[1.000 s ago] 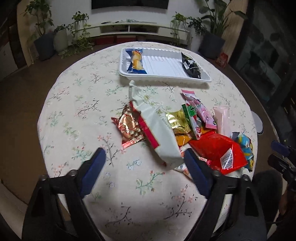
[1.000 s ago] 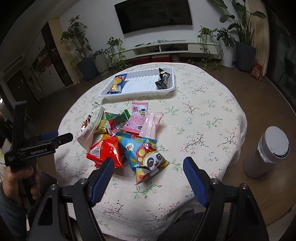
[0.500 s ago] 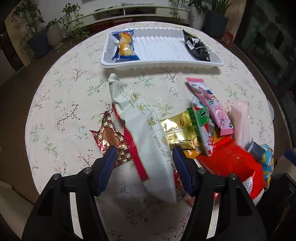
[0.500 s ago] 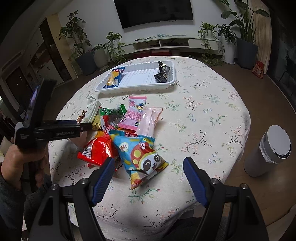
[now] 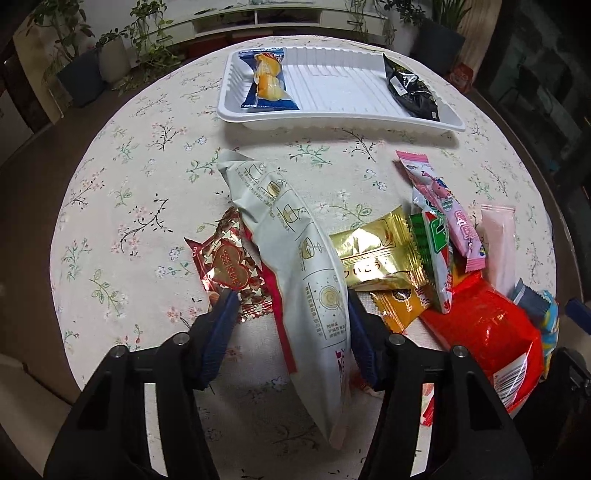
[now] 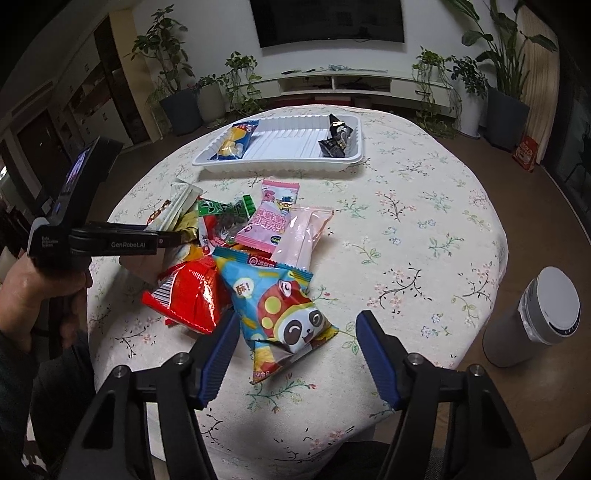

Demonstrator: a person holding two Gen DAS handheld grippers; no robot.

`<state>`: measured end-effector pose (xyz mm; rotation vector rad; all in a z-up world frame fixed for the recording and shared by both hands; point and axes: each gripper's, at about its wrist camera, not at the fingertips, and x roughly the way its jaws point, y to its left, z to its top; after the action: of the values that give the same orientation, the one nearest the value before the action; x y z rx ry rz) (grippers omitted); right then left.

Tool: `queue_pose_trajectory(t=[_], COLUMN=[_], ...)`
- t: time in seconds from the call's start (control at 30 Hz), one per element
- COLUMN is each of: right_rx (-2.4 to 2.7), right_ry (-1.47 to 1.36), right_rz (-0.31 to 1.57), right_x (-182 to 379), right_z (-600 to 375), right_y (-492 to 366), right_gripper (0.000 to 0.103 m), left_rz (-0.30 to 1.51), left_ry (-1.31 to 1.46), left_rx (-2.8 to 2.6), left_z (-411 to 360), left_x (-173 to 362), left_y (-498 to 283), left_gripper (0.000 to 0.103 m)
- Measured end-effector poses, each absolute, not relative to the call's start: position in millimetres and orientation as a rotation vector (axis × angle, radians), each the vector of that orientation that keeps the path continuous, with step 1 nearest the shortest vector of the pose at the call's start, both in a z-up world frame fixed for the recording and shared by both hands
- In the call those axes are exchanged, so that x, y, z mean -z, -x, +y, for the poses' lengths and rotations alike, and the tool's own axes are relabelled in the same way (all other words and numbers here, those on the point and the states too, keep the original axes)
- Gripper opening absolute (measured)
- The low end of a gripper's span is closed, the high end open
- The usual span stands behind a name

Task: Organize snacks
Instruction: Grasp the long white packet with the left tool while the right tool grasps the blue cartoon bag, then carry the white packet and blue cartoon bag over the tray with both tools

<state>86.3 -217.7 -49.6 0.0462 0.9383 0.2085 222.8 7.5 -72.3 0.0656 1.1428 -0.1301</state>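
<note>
tray (image 5: 332,122): white ribbed plastic | tablecloth (image 5: 147,155): matt floral cloth | gold packet (image 5: 373,254): glossy foil

My round table (image 6: 424,206) wears a cream floral cloth. Behind it a white wall carries a dark TV (image 6: 327,22) over a low white shelf unit (image 6: 354,83), with potted plants (image 6: 173,70) to either side. The floor (image 6: 554,206) is brown. A white bin (image 6: 535,317) stands beside the table, and dark cabinets (image 6: 44,140) line one side.
</note>
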Motion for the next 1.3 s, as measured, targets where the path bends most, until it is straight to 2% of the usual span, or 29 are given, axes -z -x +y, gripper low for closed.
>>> queue_pose_trajectory(t=[0.03,0.07,0.23,0.5,0.7,1.3], right_rx=[-0.218,-0.224,-0.239,-0.257,-0.28,-0.295], right_ry=[-0.034,-0.027,-0.003,0.065,0.051,-0.105], right_rz=[0.934,0.933,0.961,1.003,1.011,0.888], right_x=[49.7,49.8,57.2,68.6,68.9,22.5], right_z=[-215.8,-214.7,-208.0,-196.6,-198.4,-222.1], right_y=[-86.6,-87.2,-95.4,-106.5,-106.0,-83.5], right_gripper=[0.069,0.069,0.068,0.058,0.044,0.043], left_rz=[1.143,1.143,1.13,1.1,1.077,0.978], left_ry=[-0.059,-0.058,-0.046,-0.035,-0.026,0.073], left_rx=[0.142,0.138,0.138,0.202,0.23,0.265], left_z=[8.3,8.8,14.7,18.3,22.5,51.6], left_x=[72.6,72.7,73.9,66.9,58.5,25.5], left_y=[-221.9,-220.1,-214.4,-201.2,-185.6,-148.7], left_gripper=[0.026,0.025,0.025,0.021,0.019,0.019])
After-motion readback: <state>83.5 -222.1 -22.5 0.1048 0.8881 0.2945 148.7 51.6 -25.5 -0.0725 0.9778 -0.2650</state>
